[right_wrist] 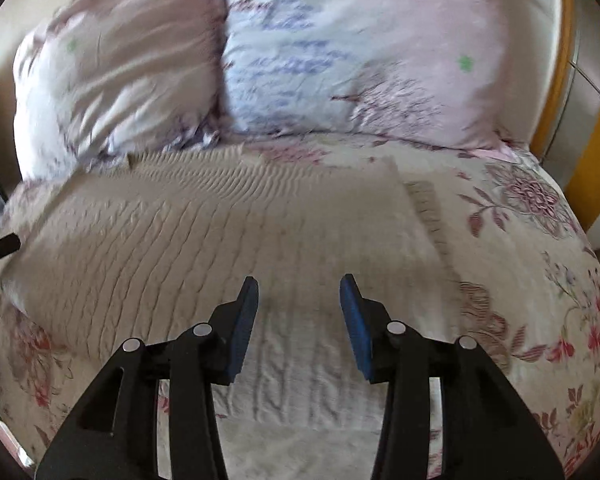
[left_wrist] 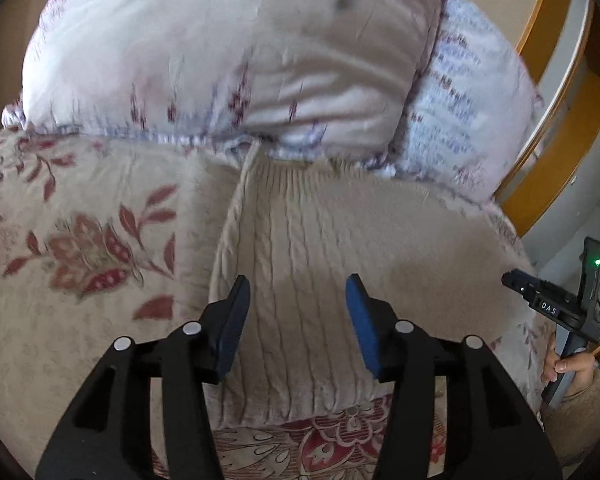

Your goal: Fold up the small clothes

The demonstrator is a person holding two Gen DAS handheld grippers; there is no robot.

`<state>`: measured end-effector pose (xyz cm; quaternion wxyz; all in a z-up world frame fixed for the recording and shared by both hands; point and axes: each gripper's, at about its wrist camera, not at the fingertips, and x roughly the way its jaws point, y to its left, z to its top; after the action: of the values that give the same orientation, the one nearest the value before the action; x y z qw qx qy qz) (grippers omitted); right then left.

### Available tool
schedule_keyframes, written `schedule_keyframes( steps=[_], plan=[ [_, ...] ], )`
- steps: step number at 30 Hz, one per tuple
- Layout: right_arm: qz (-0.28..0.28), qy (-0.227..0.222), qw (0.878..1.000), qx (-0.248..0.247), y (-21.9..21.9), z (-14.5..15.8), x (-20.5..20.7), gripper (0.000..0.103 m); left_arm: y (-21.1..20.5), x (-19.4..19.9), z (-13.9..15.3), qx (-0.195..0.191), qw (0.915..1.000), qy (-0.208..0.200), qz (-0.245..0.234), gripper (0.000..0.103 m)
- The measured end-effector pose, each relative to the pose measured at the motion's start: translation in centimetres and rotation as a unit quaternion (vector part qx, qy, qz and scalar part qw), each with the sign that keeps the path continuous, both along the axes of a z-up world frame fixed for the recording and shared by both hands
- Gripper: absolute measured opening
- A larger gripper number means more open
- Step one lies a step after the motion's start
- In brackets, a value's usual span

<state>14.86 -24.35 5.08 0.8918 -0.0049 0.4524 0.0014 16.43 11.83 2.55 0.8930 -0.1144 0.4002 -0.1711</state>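
Sweater (left_wrist: 300, 240), beige cable knit, lies spread flat on the flowered bedspread (left_wrist: 80, 240), collar end touching the pillows.

Left gripper (left_wrist: 298, 300): jaws wide apart, holding nothing, hovering over the knit near its left edge. In its view the fabric edge runs just outside the left blue pad.

Right gripper (right_wrist: 299, 300): jaws likewise wide apart, empty, above the lower part of the sweater (right_wrist: 240, 240). The right edge, with a ribbed strip that may be a cuff or hem, sits further right on the bedspread (right_wrist: 540, 280).

Judgement: fold apparently not yet begun; garment looks laid out, both tools poised for a first grasp. Next move calls for lowering each gripper onto an edge and pinching one layer only, not the bedspread beneath.

Surroundings: two pillows (right_wrist: 340, 60) at the head; wooden frame (left_wrist: 560, 120) at right. Pillows crowd the collar end; folding toward them has little room. Frames are motion-blurred.
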Motion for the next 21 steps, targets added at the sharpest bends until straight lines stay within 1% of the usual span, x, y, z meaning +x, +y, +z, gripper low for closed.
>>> schedule_keyframes(
  steps=[1, 2, 4, 6, 9, 11, 12, 13, 14, 15, 16, 18, 21],
  plan=[
    [0.000, 0.005, 1.000, -0.006, 0.1, -0.6, 0.0, 0.048, -0.1, 0.1, -0.6, 0.004, 0.9999, 0.010, 0.000, 0.050],
    [0.003, 0.001, 1.000, -0.008, 0.1, -0.8, -0.2, 0.049, -0.1, 0.1, -1.0, 0.010, 0.9999, 0.013, -0.001, 0.049],
    [0.005, 0.003, 1.000, -0.005, 0.0, -1.0, -0.5, 0.050, -0.2, -0.4, -1.2, 0.023, 0.9997, 0.004, -0.006, 0.048],
    [0.006, 0.007, 1.000, -0.003, -0.2, -1.2, -0.8, 0.052, -0.2, -0.7, -1.3, 0.021, 0.9998, 0.004, -0.005, 0.048],
    [0.018, 0.019, 0.999, -0.035, 0.5, -1.3, -0.9, 0.054, 0.1, -0.9, -1.5, 0.011, 0.9999, 0.004, -0.003, 0.048],
    [0.010, 0.026, 0.999, -0.039, 0.7, -0.8, -0.7, 0.055, 0.7, -0.9, -1.2, -0.012, 0.9999, 0.012, 0.002, 0.050],
    [0.007, 0.027, 0.999, -0.035, 0.7, -0.5, -0.6, 0.055, 1.2, -0.9, -1.0, -0.033, 0.9993, 0.016, 0.005, 0.051],
    [0.007, 0.022, 0.999, -0.026, 0.8, 0.0, -0.4, 0.055, 2.1, -0.8, -0.7, -0.064, 0.9977, 0.019, 0.013, 0.053],
    [0.010, 0.015, 1.000, -0.016, 0.9, 0.4, -0.3, 0.055, 2.9, -0.6, -0.3, -0.084, 0.9960, 0.018, 0.025, 0.059],
    [0.013, 0.008, 1.000, -0.006, 1.1, 0.7, 0.0, 0.057, 3.7, -0.3, 0.0, -0.095, 0.9946, 0.016, 0.039, 0.063],
    [0.015, 0.003, 1.000, 0.003, 1.5, 1.1, 0.4, 0.061, 4.6, 0.1, 0.3, -0.102, 0.9930, 0.016, 0.057, 0.066],
    [0.020, 0.000, 1.000, 0.010, 2.1, 1.2, 0.9, 0.062, 5.5, 1.0, 0.4, -0.110, 0.9912, 0.026, 0.069, 0.066],
    [0.029, -0.007, 0.999, 0.013, 3.5, 1.0, 2.1, 0.062, 6.3, 2.9, -0.3, -0.127, 0.9871, 0.055, 0.080, 0.068]
  ],
)
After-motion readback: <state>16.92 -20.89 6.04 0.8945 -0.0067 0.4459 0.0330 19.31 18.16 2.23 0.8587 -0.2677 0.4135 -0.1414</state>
